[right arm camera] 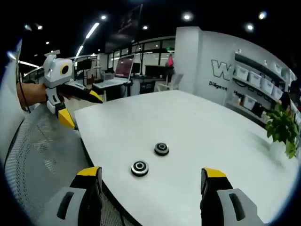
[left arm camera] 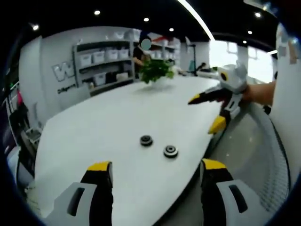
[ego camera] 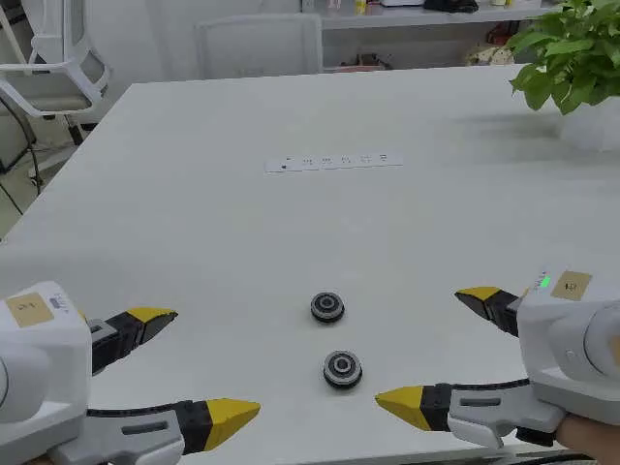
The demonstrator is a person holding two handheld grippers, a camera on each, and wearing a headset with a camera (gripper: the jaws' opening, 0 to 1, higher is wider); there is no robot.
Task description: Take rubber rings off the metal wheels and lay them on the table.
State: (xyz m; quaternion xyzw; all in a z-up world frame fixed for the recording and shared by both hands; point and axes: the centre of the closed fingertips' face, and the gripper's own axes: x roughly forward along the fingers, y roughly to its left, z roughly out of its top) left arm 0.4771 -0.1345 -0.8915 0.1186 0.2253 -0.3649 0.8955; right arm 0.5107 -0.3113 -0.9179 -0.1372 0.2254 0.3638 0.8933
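Note:
Two small metal wheels with black rubber rings lie flat near the table's front edge: the farther wheel [ego camera: 327, 307] [left arm camera: 146, 140] [right arm camera: 162, 149] and the nearer wheel [ego camera: 342, 368] [left arm camera: 170, 151] [right arm camera: 139, 167]. My left gripper [ego camera: 199, 366] [left arm camera: 153, 165] [right arm camera: 77, 109] hovers open at the lower left, well left of both wheels. To their right my right gripper [ego camera: 436, 347] [right arm camera: 149, 173] [left arm camera: 206, 112] is open too. Both sets of yellow-tipped jaws hold nothing and point toward the wheels.
A white power strip [ego camera: 334, 162] lies flat at the table's middle. A potted green plant [ego camera: 570, 58] [left arm camera: 155, 71] [right arm camera: 282, 128] stands at the far right corner. A white chair [ego camera: 58, 68] and shelves [left arm camera: 101, 61] stand beyond the table.

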